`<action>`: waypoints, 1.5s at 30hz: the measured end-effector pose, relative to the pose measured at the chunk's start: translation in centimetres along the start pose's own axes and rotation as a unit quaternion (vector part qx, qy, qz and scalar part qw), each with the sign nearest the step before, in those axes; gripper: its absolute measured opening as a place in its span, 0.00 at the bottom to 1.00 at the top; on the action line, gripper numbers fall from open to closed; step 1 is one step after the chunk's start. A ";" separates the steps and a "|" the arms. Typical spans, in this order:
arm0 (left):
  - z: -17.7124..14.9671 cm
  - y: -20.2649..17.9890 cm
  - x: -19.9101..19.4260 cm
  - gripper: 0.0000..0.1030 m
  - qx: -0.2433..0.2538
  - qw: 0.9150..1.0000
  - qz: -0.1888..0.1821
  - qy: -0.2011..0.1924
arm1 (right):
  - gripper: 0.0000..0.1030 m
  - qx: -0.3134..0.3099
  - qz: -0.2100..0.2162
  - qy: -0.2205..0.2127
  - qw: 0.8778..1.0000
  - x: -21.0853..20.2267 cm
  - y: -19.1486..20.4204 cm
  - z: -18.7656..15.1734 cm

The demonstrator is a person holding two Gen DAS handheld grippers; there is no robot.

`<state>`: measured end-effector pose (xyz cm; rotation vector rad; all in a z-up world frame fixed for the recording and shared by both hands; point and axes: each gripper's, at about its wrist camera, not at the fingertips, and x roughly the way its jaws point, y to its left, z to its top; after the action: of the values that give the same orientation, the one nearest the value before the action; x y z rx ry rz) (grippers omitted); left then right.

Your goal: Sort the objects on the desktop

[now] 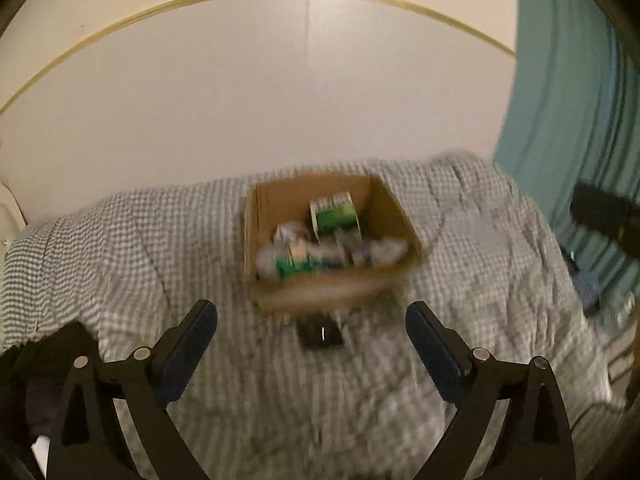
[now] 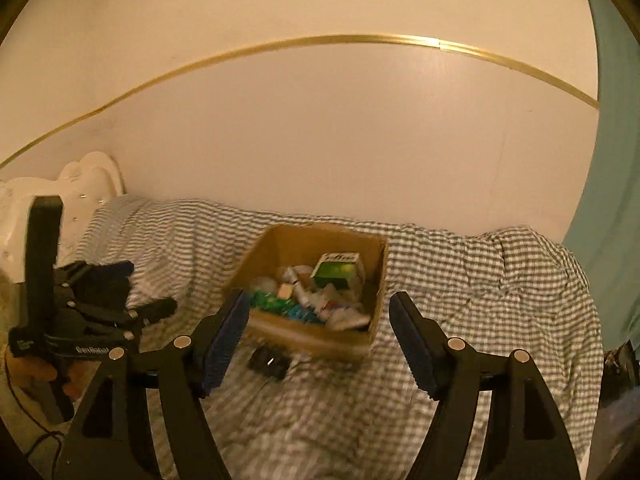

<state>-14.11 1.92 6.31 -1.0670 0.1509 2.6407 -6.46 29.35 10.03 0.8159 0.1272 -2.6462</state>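
An open brown cardboard box (image 1: 384, 216) (image 2: 360, 256) is sitting upright on the bed, holding a green-and-white carton (image 1: 334, 214) (image 2: 338, 270) leaning among crumpled white wrappers (image 1: 384, 250) (image 2: 344, 312). A small flat black object (image 1: 320, 334) (image 2: 269, 361) is lying just before the box.

A grey-and-white checked bedspread (image 2: 480, 280) covers the bed, rumpled at its far edge against a plain cream wall (image 1: 280, 100). A thin gold strip (image 2: 360, 38) runs across that wall. A teal curtain (image 1: 560, 100) hangs on the right.
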 end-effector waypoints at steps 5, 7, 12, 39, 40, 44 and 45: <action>-8.3 -1.7 -0.9 0.95 0.002 0.999 -0.026 0.035 | 0.70 0.014 0.004 0.034 0.999 -3.2 1.4 -5.0; -12.2 -2.6 0.5 0.95 -0.015 0.995 -0.064 0.078 | 0.70 0.012 0.000 0.048 0.999 -3.4 1.9 -7.7; -19.9 -6.2 6.4 0.89 0.007 0.970 -0.126 0.206 | 0.70 0.024 -0.003 0.096 0.995 -1.7 2.4 -12.8; -16.0 2.9 4.2 0.02 -0.102 0.989 -0.062 0.083 | 0.52 -0.208 0.138 0.294 0.923 9.0 13.4 -26.2; -16.2 2.9 4.2 0.02 -0.100 0.990 -0.060 0.085 | 0.52 -0.226 0.137 0.306 0.915 9.3 13.9 -26.9; -16.7 2.8 4.6 0.02 -0.095 0.989 -0.067 0.094 | 0.52 -0.258 0.132 0.347 0.892 10.8 14.8 -29.2; -16.7 2.6 4.7 0.02 -0.094 0.989 -0.068 0.095 | 0.52 -0.265 0.125 0.356 0.888 11.2 14.9 -29.8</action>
<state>-7.03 -2.88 -9.03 -1.3395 -0.1315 2.4677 6.13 17.64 -20.60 1.4239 0.8266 -1.8078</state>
